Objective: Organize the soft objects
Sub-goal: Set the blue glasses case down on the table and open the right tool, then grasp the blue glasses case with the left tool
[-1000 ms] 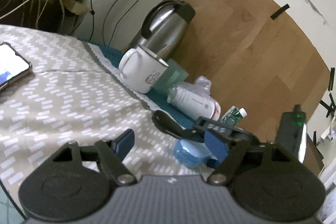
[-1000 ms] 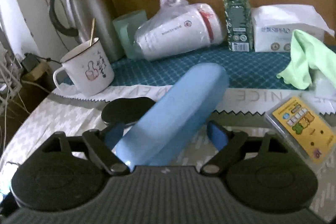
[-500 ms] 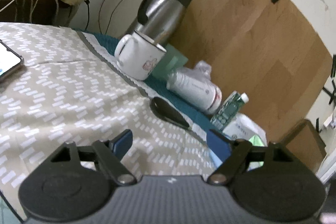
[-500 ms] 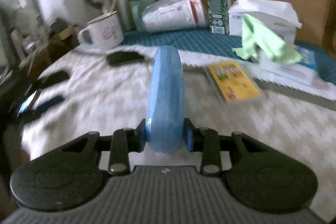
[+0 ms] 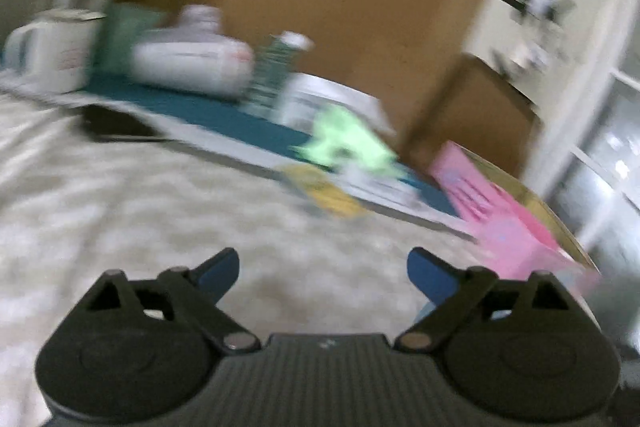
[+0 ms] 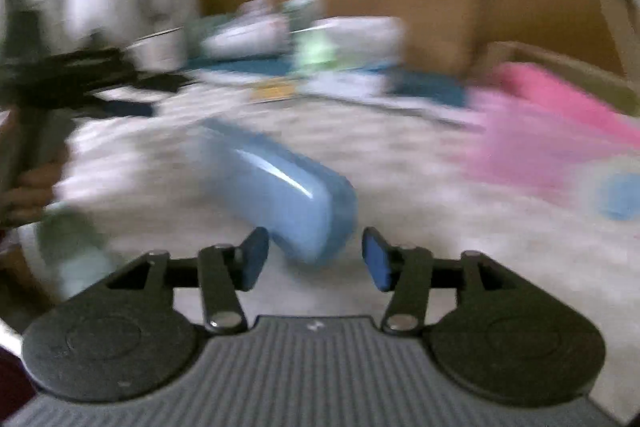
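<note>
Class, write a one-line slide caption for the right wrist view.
Open right tongs hover behind a blue case lying on the patterned cloth, motion-blurred.

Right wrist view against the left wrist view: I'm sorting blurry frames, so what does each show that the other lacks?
Only the right wrist view shows the blue case lying on the cloth before the open right gripper. Only the left shows the open left gripper with nothing between its fingers. Both show the green cloth and the pink box.
</note>
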`<state>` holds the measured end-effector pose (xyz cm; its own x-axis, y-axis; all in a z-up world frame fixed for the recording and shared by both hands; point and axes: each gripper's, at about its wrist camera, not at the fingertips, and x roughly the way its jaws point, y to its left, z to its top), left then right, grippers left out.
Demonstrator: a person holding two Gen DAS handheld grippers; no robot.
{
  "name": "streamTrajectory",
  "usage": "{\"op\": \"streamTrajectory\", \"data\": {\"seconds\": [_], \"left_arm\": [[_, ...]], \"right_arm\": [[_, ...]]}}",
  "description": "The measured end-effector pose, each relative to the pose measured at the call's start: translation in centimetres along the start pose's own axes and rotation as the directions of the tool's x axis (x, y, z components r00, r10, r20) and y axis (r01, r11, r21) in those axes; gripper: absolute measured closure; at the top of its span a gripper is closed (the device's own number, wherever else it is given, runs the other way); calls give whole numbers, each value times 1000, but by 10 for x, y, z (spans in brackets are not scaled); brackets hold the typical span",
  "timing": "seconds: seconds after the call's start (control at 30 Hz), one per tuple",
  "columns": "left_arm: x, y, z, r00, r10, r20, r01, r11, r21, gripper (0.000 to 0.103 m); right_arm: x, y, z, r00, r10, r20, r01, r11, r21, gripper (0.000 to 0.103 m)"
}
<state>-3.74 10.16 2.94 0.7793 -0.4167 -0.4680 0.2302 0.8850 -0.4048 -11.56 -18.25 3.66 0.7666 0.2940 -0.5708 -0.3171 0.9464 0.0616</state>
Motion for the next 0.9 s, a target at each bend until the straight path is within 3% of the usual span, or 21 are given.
{"op": "streamTrajectory", "data": {"seconds": [0.07, 0.13, 0.4, 0.53, 0.7, 0.83, 0.9], "left_arm": [[11, -27, -2, 999, -26, -29, 28, 997, 66, 9], [20, -46, -4, 997, -43, -63, 50, 993, 102, 10], [14, -75, -18, 987, -80, -140, 93, 991, 95, 11], [0, -79, -27, 983, -70, -169, 87, 991, 100, 11], [-6, -78, -33, 973, -102, -205, 112, 993, 37, 11], [-8, -88, -29, 969, -155, -190, 160, 987, 14, 18], [-5, -94, -27, 966, -178, -186, 185, 982, 22, 29]], "right_arm": [[-12, -21, -6, 995, -100, 24, 99, 993, 67, 48], [-24, -37, -13, 992, -119, 51, 113, 987, 116, 47], [-11, -16, -14, 995, -15, 97, 18, 999, -33, 34], [-9, -24, -9, 992, 52, 115, -49, 998, -33, 28], [-11, -29, -5, 991, 64, 118, -55, 996, -73, 21], [-8, -35, 8, 985, 116, 130, -107, 991, -77, 21], [-4, -39, 15, 979, 165, 123, -160, 986, -56, 21]]}}
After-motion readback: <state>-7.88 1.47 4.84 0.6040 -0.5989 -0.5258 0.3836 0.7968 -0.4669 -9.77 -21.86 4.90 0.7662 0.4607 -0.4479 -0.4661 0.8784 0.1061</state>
